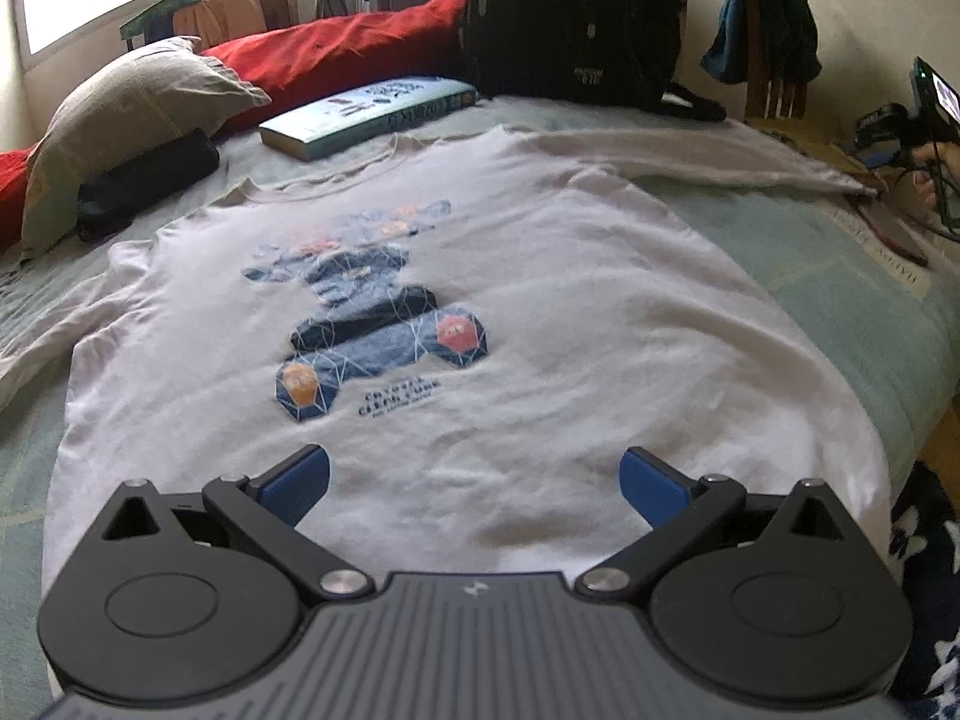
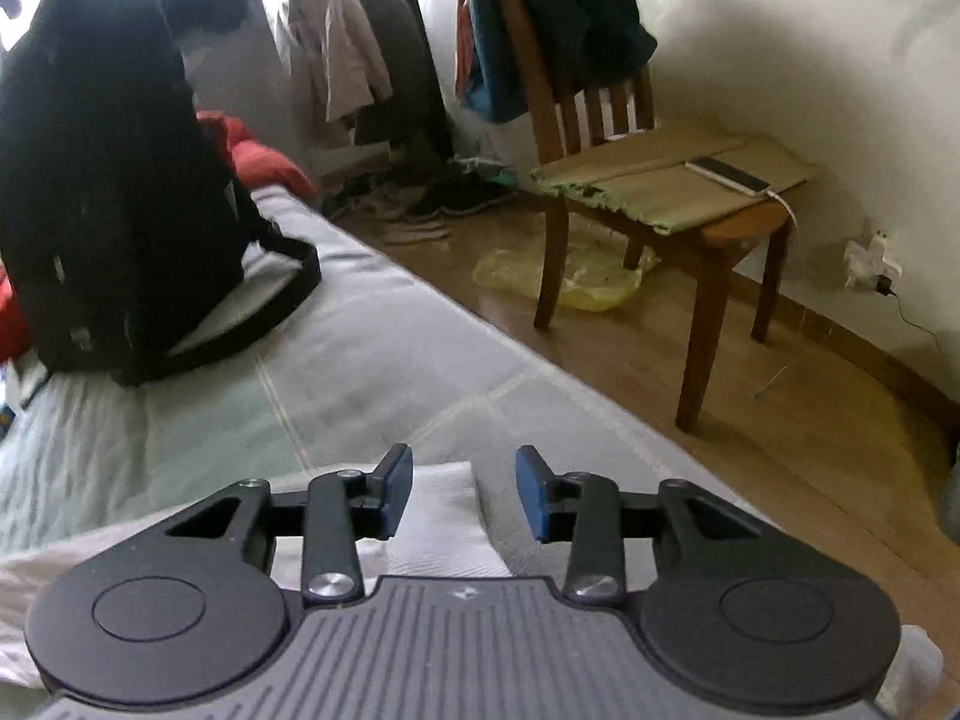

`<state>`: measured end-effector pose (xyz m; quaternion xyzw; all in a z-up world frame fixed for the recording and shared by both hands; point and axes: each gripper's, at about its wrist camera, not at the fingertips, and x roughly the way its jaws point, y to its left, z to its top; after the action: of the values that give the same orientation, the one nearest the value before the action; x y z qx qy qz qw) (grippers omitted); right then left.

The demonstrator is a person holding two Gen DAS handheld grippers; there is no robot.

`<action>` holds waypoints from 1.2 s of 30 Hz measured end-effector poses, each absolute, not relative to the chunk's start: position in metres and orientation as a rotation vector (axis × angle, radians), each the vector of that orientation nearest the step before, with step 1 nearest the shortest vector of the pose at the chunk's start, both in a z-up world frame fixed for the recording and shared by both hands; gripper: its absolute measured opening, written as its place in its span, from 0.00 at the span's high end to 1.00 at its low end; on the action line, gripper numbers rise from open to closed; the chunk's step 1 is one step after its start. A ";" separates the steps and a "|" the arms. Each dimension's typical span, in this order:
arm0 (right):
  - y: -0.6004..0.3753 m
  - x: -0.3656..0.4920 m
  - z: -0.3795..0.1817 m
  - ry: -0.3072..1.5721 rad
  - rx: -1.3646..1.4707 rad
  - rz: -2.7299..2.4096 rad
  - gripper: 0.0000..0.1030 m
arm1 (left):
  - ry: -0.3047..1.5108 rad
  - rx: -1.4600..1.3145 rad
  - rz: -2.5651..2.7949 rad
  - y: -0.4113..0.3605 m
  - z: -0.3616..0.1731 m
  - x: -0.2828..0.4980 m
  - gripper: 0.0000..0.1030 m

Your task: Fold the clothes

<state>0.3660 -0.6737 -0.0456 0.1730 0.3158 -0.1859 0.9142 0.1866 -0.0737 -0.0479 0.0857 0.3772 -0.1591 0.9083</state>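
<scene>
Left wrist view: the left tool [image 1: 474,483] sits at the bottom centre with its blue pads [image 1: 297,483] wide apart and nothing between them, above the hem of a white shirt [image 1: 600,324]. The shirt lies flat, print side up, across the middle of the frame on a pale green bed [image 1: 840,276], one sleeve stretched to the upper right. At that sleeve's end, at the right edge, the right tool [image 1: 888,138] shows only in part, blurred. A book [image 1: 366,114] and a black backpack [image 1: 570,18] lie beyond the collar; a grey pillow [image 1: 120,114] and a red pillow [image 1: 336,54] sit at the upper left.

Right wrist view: the right tool [image 2: 463,492] has its pads part-way apart, with the white sleeve end [image 2: 444,522] lying between them, not pinched. The backpack [image 2: 108,180] stands at the left on the bed [image 2: 372,348]. A wooden chair [image 2: 678,204] carrying a phone [image 2: 729,175] stands on the floor at the upper right.
</scene>
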 end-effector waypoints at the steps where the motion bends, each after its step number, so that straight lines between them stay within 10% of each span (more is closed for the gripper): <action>1: -0.665 0.367 -0.039 0.646 0.337 -0.351 0.58 | 0.776 0.177 -0.326 -0.073 -0.047 0.187 0.01; 25: -0.343 0.492 -0.069 0.759 -0.022 0.436 0.59 | 0.760 0.089 -0.307 -0.033 -0.056 0.200 0.01; 27: -0.335 0.495 -0.074 0.770 -0.055 0.457 0.98 | 0.765 0.084 -0.307 -0.031 -0.059 0.202 0.01; 36: -0.320 0.514 -0.059 0.683 -0.100 0.379 0.96 | 0.769 0.069 -0.296 -0.024 -0.063 0.204 0.01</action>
<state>0.5143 -0.3204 -0.0585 -0.0488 0.3326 0.1844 0.9236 0.2036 -0.0243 -0.0631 0.0333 0.3737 -0.1436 0.9158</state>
